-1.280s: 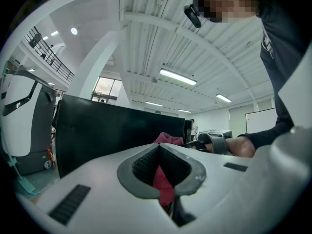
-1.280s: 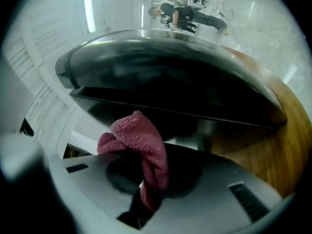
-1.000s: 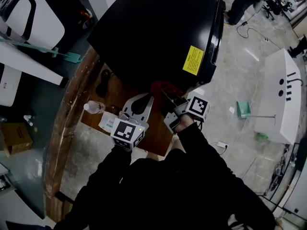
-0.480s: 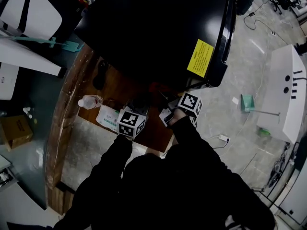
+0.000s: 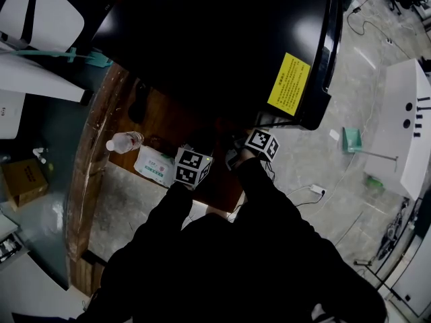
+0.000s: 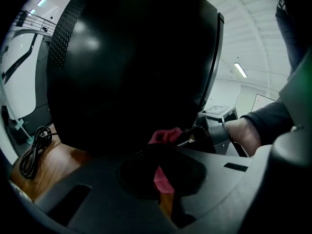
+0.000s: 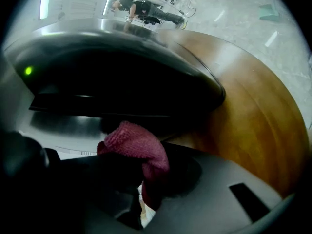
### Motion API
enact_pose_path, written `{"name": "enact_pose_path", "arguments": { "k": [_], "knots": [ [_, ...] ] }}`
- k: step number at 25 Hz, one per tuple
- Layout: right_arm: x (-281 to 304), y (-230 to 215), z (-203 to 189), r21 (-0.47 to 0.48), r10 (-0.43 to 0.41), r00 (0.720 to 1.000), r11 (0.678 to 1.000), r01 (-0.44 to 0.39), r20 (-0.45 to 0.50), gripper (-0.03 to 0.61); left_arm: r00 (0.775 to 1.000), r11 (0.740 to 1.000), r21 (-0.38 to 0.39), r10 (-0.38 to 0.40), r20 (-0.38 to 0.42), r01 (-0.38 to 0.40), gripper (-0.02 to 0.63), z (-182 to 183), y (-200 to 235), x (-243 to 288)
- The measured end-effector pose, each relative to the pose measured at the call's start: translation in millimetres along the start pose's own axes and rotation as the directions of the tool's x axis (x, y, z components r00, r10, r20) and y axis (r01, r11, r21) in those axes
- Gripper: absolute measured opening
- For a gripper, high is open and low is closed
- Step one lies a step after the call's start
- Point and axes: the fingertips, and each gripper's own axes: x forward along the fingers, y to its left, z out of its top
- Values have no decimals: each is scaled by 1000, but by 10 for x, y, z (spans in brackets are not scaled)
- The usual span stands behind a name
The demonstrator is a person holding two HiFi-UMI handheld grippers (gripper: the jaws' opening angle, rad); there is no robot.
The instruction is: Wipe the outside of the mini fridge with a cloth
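Wooden table (image 5: pixel 176 121) under mini fridge (image 5: pixel 215 39); cloth (image 7: pixel 137 143) seemingly in right claw (image 7: pixel 145 177).

Round brown wooden table (image 5: pixel 172 123), rough worn rim, grain showing. Directly on top: large black glossy mini fridge (image 5: pixel 215 39); coiled black power cable (image 5: pixel 138 103) beside the fridge; clear plastic water bottle (image 5: pixel 124 142) lying flat; white-and-green soft wipes packet (image 5: pixel 156 165) just beside the bottle.

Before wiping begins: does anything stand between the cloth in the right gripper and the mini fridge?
Nothing visible does. The cloth, clamped in the right gripper, sits close beside the mini fridge; whether they touch is unclear.
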Motion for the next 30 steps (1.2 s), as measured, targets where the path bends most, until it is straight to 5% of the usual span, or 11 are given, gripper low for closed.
{"name": "enact_pose_path", "arguments": {
  "k": [8,11,14,17,22,28,30],
  "knots": [
    [45,-239,-10,1,-5,1000,1000,5,12,57,1000,1000,-16,8,-5,-8,6,-108,-85,-104],
    [-133,-1,-207,-146,64,997,987,-69,-40,57,1000,1000,0,-2,13,2,6,-75,-177,-256],
    [-488,390,-384,-330,132,989,933,-147,-67,56,998,1000,-8,-28,57,28,6,29,-296,-487],
    [-934,853,-466,-556,183,980,808,-193,-74,51,991,998,-9,-59,123,60,6,228,-498,-796],
    [-1753,1669,-567,-832,251,965,517,-202,-78,51,963,993,18,-119,240,118,6,697,-992,-1336],
    [-2482,2372,-728,-944,319,930,210,-255,-181,51,921,990,83,-136,366,113,6,1307,-1537,-1830],
    [-2696,2547,-769,-948,339,912,138,-288,-228,51,912,990,108,-127,391,91,6,1492,-1725,-1962]
  ]
}}
